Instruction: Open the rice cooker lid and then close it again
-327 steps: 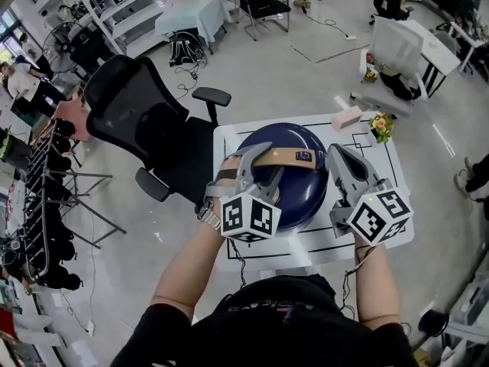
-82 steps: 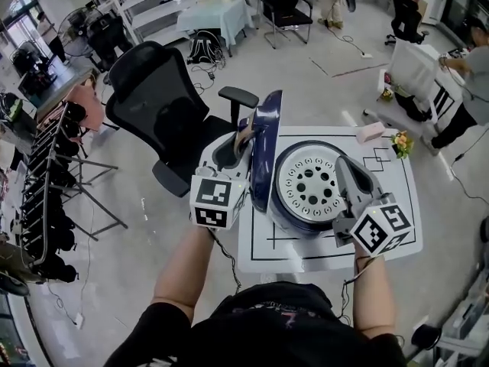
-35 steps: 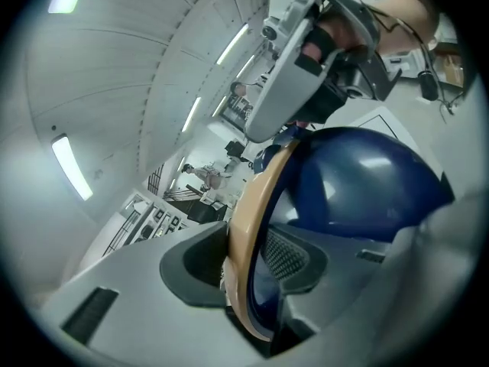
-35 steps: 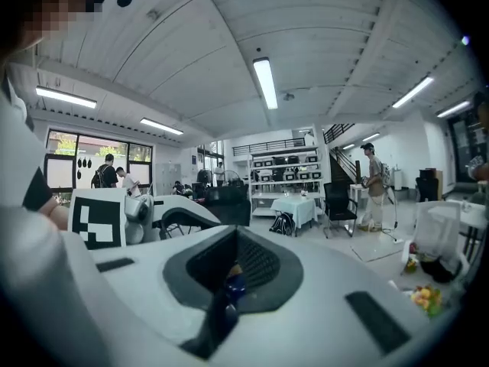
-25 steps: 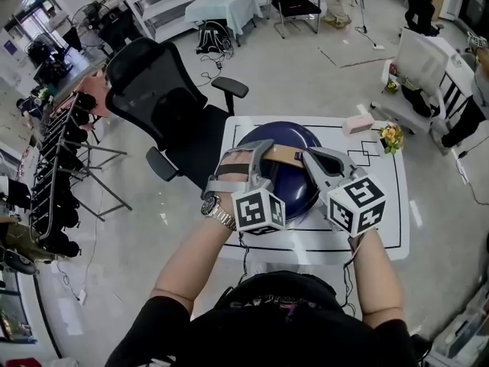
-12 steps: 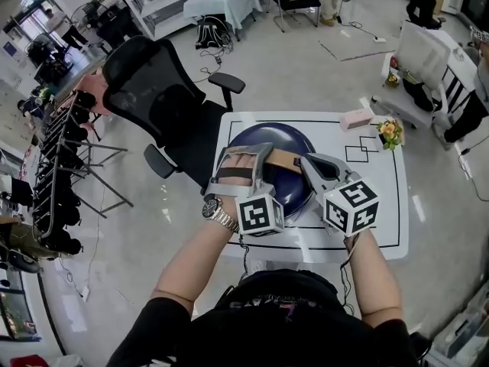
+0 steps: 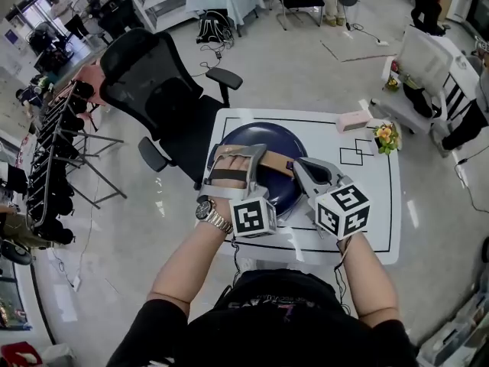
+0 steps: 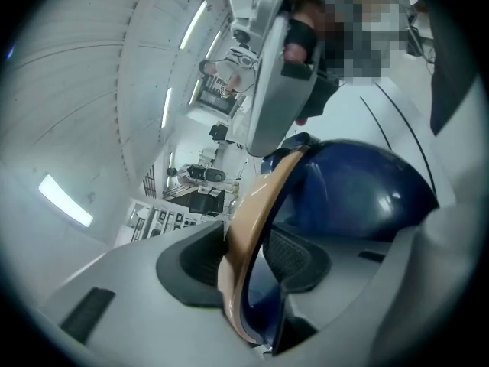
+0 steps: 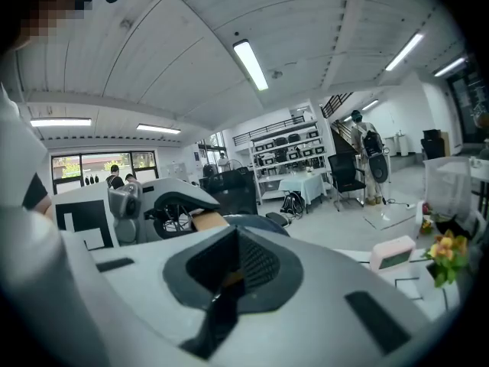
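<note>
The dark blue rice cooker point(image 7: 260, 138) sits on the white table with its domed lid point(image 8: 359, 197) down. Its tan handle point(image 7: 273, 161) arches across the top. My left gripper point(image 7: 243, 153) straddles that handle point(image 8: 256, 220). Its jaws have just been opening: the strip lies against the left pad point(image 8: 195, 266), and a gap shows at the right pad. My right gripper point(image 7: 299, 168) rests beside the handle at the lid's right, shut on nothing point(image 9: 233, 270).
The white table point(image 7: 370, 205) has black outlines drawn on it. A pink box point(image 7: 353, 119) and a small flower bunch point(image 7: 384, 136) sit at its far right. A black office chair point(image 7: 145, 82) stands against the table's left side. Racks line the far left.
The lid, upright a few seconds ago, now lies shut on the cooker. Over the last second both grippers sank slightly with it, the left still around the handle.
</note>
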Demonstrator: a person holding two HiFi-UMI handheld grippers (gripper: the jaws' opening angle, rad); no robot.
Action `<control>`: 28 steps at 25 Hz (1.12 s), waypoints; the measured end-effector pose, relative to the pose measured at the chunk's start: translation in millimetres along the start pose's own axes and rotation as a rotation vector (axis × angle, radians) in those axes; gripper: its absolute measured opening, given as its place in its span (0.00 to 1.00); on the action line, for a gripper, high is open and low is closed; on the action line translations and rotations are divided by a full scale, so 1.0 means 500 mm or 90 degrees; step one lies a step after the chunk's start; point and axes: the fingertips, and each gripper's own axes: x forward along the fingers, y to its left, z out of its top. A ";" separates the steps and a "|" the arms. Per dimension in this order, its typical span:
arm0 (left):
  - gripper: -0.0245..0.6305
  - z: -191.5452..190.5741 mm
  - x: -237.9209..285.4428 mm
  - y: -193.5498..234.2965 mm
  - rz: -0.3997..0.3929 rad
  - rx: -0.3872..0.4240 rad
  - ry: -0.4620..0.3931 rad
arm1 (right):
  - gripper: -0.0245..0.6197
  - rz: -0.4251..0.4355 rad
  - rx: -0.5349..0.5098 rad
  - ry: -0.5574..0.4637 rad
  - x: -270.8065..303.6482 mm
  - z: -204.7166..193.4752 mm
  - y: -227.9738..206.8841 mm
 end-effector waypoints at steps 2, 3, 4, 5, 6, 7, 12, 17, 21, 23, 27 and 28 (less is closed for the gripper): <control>0.27 0.000 -0.002 0.002 0.005 0.002 0.007 | 0.04 0.004 0.001 -0.002 -0.002 0.002 0.001; 0.27 0.000 -0.003 0.002 0.008 0.002 0.011 | 0.04 0.007 0.002 -0.003 -0.002 0.003 0.002; 0.27 -0.001 -0.003 0.002 0.012 0.001 0.014 | 0.04 0.012 0.002 -0.004 -0.002 0.003 0.003; 0.27 -0.001 -0.003 0.002 0.016 -0.004 0.017 | 0.04 0.018 0.003 -0.005 -0.002 0.003 0.003; 0.28 -0.003 -0.004 0.003 0.020 -0.012 0.020 | 0.04 0.024 0.004 -0.005 -0.002 0.003 0.003; 0.28 -0.004 -0.005 0.003 0.025 -0.026 0.022 | 0.04 0.031 0.005 -0.006 -0.003 0.002 0.004; 0.32 -0.019 -0.035 0.015 0.066 -0.153 0.032 | 0.04 0.064 0.014 -0.035 -0.012 0.012 0.000; 0.27 -0.050 -0.123 0.013 0.080 -0.413 0.010 | 0.04 0.065 -0.032 -0.089 -0.030 0.045 0.006; 0.19 -0.052 -0.226 0.023 0.047 -0.699 -0.122 | 0.04 0.079 -0.077 -0.145 -0.042 0.086 0.053; 0.06 -0.060 -0.279 0.034 0.072 -0.752 -0.166 | 0.04 0.095 -0.083 -0.160 -0.047 0.098 0.087; 0.04 -0.096 -0.377 0.036 0.152 -0.753 -0.166 | 0.04 0.117 -0.085 -0.161 -0.060 0.095 0.162; 0.04 -0.102 -0.400 0.031 0.160 -0.757 -0.166 | 0.04 0.119 -0.078 -0.160 -0.064 0.089 0.179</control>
